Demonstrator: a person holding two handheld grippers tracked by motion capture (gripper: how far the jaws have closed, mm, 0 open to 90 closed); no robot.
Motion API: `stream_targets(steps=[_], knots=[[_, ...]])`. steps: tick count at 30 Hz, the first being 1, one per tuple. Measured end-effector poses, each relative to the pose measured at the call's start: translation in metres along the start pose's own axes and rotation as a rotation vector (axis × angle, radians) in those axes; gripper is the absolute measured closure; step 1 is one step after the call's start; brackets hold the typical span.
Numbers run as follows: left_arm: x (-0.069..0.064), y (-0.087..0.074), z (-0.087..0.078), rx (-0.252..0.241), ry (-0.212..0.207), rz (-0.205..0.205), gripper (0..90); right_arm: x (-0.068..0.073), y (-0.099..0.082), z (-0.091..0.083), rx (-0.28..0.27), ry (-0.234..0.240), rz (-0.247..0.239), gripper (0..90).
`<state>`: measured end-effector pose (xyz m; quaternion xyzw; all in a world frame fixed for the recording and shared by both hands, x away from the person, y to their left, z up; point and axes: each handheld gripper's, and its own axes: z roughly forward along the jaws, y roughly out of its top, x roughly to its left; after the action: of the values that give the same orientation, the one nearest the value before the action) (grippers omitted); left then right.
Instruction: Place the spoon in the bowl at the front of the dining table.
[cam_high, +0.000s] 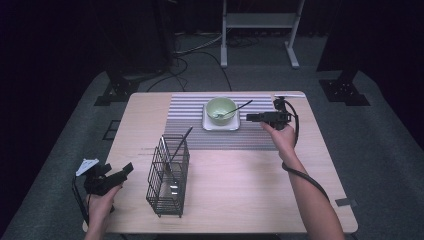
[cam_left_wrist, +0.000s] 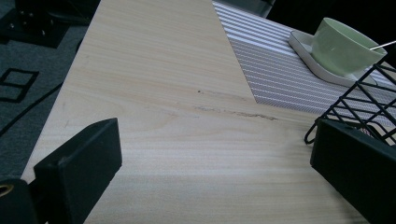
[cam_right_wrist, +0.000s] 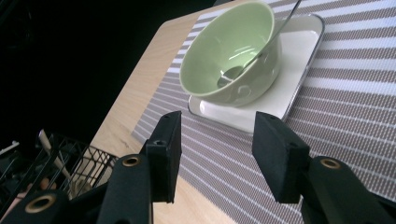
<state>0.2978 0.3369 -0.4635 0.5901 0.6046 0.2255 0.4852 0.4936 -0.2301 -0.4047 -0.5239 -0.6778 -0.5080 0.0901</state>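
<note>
I am holding my right fingers spread and empty beside the spoon in the green bowl near the desk's far edge, probably best approached squarely, while my left fingers, also spread, are idling near the wire basket.

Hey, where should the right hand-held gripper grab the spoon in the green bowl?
Grip the spoon by its thin handle where it juts past the rim of the bowl, coming from the right hand-held gripper's side; the spoon's head lies deep inside.
</note>
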Motion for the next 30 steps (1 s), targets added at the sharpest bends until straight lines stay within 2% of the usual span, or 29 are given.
stream_targets(steps=[15, 26, 30], knots=[[0.000, -0.001, 0.001, 0.006, -0.001, 0.005, 1.0, 0.007, -0.020, -0.009, 0.025, 0.051, -0.023, 50.1], [0.000, -0.001, 0.000, 0.007, -0.001, 0.007, 0.9, 0.015, -0.029, -0.006, 0.054, 0.064, -0.052, 43.3], [0.000, -0.001, 0.000, 0.007, -0.001, 0.007, 1.0, 0.018, -0.032, -0.008, 0.048, 0.068, -0.058, 40.3]])
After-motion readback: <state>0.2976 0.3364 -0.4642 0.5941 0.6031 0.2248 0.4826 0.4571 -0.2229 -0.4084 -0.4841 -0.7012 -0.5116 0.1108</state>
